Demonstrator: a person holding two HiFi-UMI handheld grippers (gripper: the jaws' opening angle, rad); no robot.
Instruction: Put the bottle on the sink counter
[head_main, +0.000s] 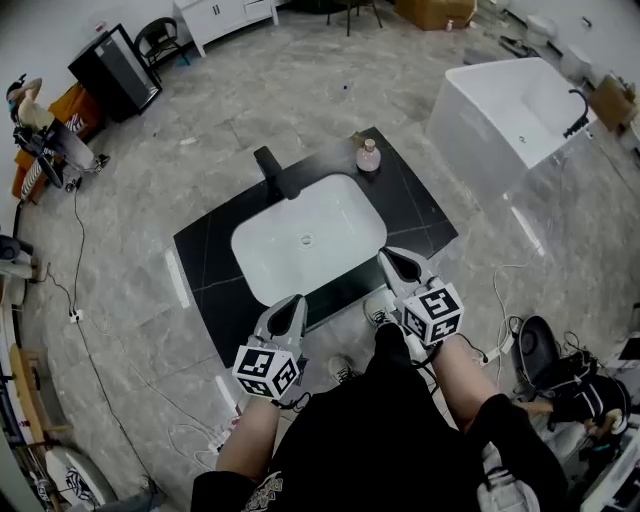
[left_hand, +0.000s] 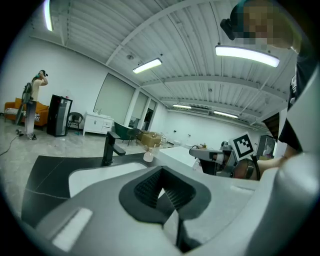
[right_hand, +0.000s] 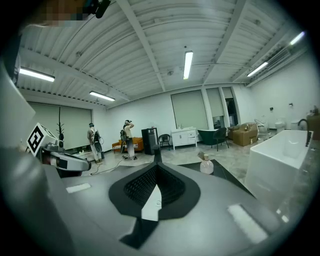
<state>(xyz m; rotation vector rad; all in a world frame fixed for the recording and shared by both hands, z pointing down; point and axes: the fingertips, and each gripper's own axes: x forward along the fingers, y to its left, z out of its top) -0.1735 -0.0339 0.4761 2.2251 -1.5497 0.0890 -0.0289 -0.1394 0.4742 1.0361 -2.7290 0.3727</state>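
Note:
A small pale pink bottle (head_main: 369, 155) stands upright on the far right corner of the black sink counter (head_main: 212, 250), beside the white basin (head_main: 310, 235). It shows small in the left gripper view (left_hand: 148, 155) and in the right gripper view (right_hand: 205, 164). My left gripper (head_main: 296, 302) hovers at the counter's near edge, shut and holding nothing (left_hand: 161, 186). My right gripper (head_main: 386, 256) is over the basin's near right corner, also shut and holding nothing (right_hand: 156, 182). Both are well short of the bottle.
A black faucet (head_main: 270, 168) rises behind the basin. A white bathtub (head_main: 510, 110) stands to the right, a black cabinet (head_main: 115, 70) at the far left. Cables trail over the grey floor. People stand far off (right_hand: 127, 137).

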